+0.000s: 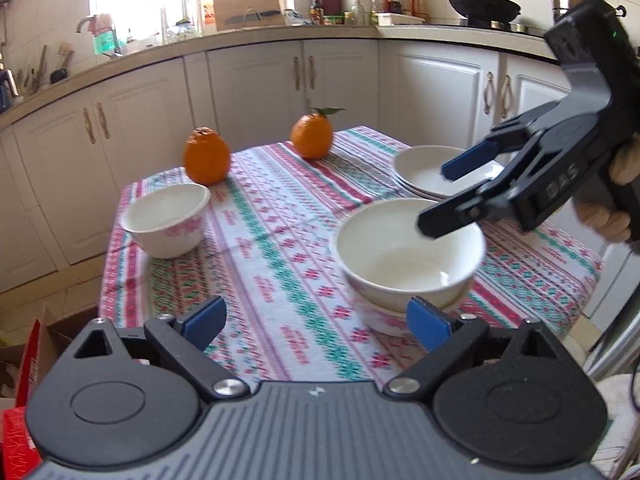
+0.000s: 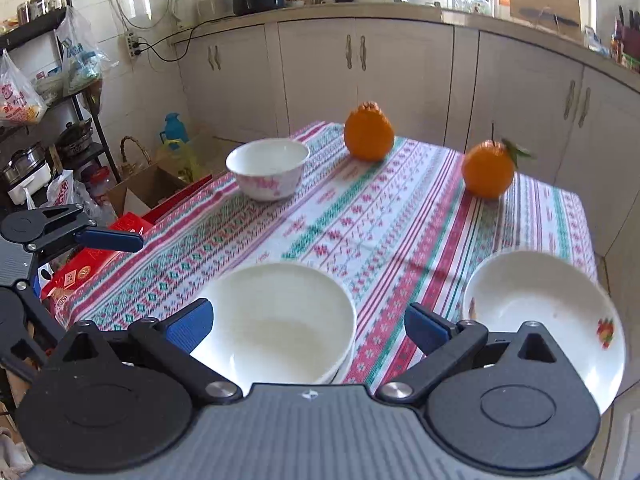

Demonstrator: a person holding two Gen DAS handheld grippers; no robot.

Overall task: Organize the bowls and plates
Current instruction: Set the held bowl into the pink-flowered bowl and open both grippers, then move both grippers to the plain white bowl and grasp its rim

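Observation:
On the patterned tablecloth [image 1: 280,240] two white bowls [image 1: 408,256] sit nested, the lower one with pink flowers. They also show in the right wrist view as the nested bowls [image 2: 276,320]. A single flowered bowl [image 1: 166,218] [image 2: 268,168] stands apart near the table's left edge. Stacked white plates [image 1: 424,176] lie behind the nested bowls; the top plate [image 2: 544,312] has a fruit print. My right gripper [image 1: 448,196] [image 2: 308,330] hangs open just over the nested bowls, one fingertip [image 1: 430,226] at their rim. My left gripper [image 1: 316,326] [image 2: 108,240] is open and empty, short of the bowls.
Two oranges [image 1: 206,156] [image 1: 312,136] stand at the far side of the table. White cabinets [image 1: 256,80] run behind it. A cardboard box and red packages [image 2: 132,224] sit on the floor beside the table's left edge.

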